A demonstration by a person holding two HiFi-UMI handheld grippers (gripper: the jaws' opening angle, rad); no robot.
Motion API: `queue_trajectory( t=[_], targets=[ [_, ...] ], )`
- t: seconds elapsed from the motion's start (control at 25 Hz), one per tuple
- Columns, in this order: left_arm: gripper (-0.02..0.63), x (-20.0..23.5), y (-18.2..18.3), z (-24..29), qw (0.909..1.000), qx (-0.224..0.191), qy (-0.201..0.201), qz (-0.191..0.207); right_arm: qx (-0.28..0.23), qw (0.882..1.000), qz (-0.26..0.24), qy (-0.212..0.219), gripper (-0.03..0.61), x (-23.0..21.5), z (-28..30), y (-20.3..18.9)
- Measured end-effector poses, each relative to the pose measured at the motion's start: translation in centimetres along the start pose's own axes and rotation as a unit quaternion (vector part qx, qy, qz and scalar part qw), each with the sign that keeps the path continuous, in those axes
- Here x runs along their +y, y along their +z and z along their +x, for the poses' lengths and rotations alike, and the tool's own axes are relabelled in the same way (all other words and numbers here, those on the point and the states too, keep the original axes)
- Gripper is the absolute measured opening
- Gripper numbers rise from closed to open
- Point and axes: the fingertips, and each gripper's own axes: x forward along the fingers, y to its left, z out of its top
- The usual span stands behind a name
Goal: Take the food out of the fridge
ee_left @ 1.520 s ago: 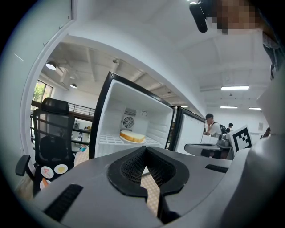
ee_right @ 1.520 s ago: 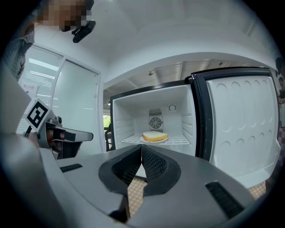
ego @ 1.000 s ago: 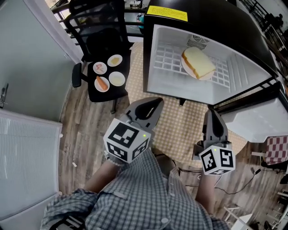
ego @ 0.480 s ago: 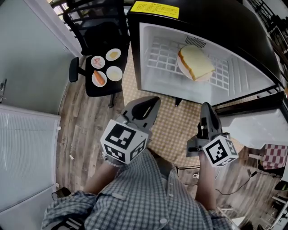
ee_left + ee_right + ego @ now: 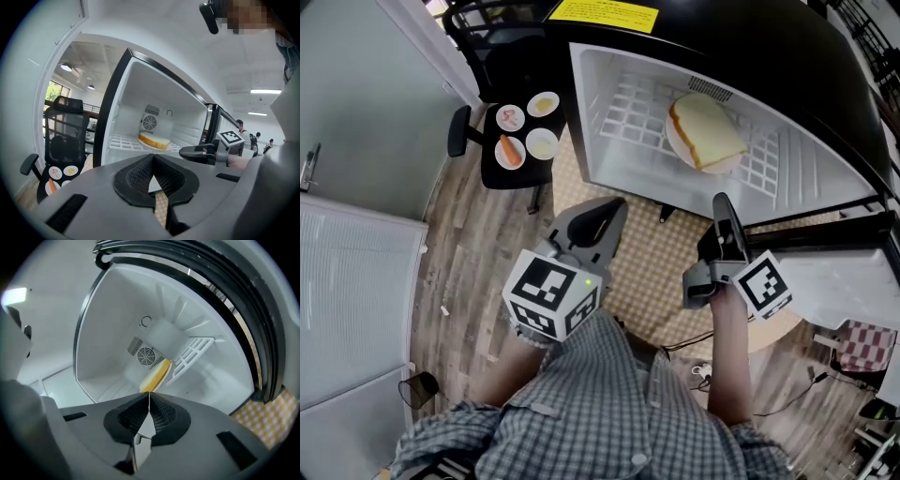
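Note:
The fridge [image 5: 602, 150] stands open and its white inside is lit. On its wire shelf a thick slice of bread [image 5: 705, 129] lies on a white plate [image 5: 675, 146]. Both grippers hover over the checkered mat in front of the opening, short of the shelf. My left gripper [image 5: 617, 202] is shut and holds nothing; in its own view the bread [image 5: 153, 140] lies straight ahead past its tips [image 5: 153, 156]. My right gripper [image 5: 718, 199] is rolled onto its side, shut and empty, and points at the bread [image 5: 157, 374] above its tips [image 5: 149, 393].
A black office chair [image 5: 517, 174] stands left of the fridge with several small plates of food [image 5: 527, 131] on its seat. The fridge door [image 5: 844, 272] hangs open at the right. A grey wall and white panel [image 5: 356, 281] close off the left.
My right gripper has rolled onto its side and moved forward toward the fridge opening. The left gripper has barely shifted. Both stayed shut.

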Motion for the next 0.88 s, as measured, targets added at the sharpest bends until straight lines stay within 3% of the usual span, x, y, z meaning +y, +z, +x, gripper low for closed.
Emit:
queue_trajectory(
  t=[0.16,0.56,0.88],
  targets=[
    [0.006,0.1,-0.1,0.0,0.9999,0.000,0.014,-0.004,0.002,0.999,0.052,-0.005,0.011,-1.0,1.4,0.4],
    [0.006,0.8,-0.2,-0.3,0.9990,-0.004,0.042,-0.012,0.018,0.992,0.120,0.014,0.012,-1.3,3.9,0.5],
    [0.006,0.7,-0.2,0.0,0.9990,-0.006,0.041,-0.015,0.010,0.985,0.175,0.009,0.028,-1.7,4.1,0.4]
  ],
)
